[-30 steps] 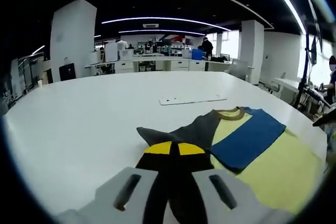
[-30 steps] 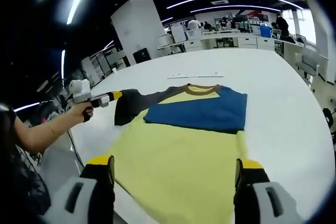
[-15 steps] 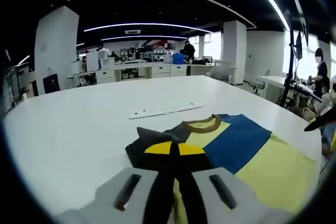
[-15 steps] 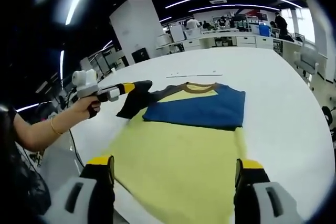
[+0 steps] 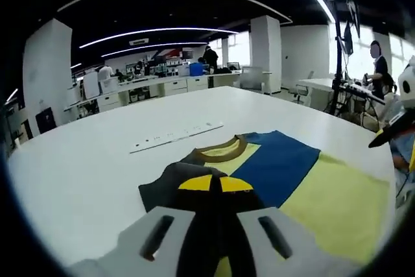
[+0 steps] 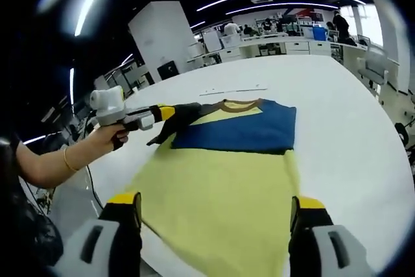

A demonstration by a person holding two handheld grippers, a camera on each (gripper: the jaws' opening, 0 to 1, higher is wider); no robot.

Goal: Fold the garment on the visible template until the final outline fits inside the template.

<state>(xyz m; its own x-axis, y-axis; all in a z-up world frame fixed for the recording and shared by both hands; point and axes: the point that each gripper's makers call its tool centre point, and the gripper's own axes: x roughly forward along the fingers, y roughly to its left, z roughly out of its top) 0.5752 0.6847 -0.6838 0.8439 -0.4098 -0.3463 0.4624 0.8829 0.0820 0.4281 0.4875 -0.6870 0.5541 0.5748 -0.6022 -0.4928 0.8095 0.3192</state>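
In the right gripper view, nearest, right gripper point(image 6: 215, 222) with its two yellow-tipped jaws spread wide, nothing between them, poised over the near hem of the T-shirt point(image 6: 217, 186). Yellow body of that garment spread flat on the white table point(image 6: 350, 128), just beyond the jaws. Further on, a blue sleeve point(image 6: 237, 128) folded across the chest, below a brown collar point(image 6: 237, 103). At the garment's left shoulder, the dark grey sleeve point(image 6: 183, 116) lifted off the table and pulled inward, pinched in the left gripper point(image 6: 163, 113), itself gripped by a hand point(image 6: 107, 137) with a thin bracelet on the wrist. Past the collar, a flat white strip point(image 6: 233, 90) lying on the table, apart from the shirt; possibly the template, though too small to be sure.

In the left gripper view, jaws closed together at the bottom, yellow tips touching, clamped on a bunch of dark grey sleeve fabric just ahead. Beyond, collar, blue sleeve and yellow body running off to the right. White strip further out on the table. Far behind, white pillars point(image 5: 266, 53), desks point(image 5: 162, 85) and a few standing people point(image 5: 211, 56) under curved ceiling lights
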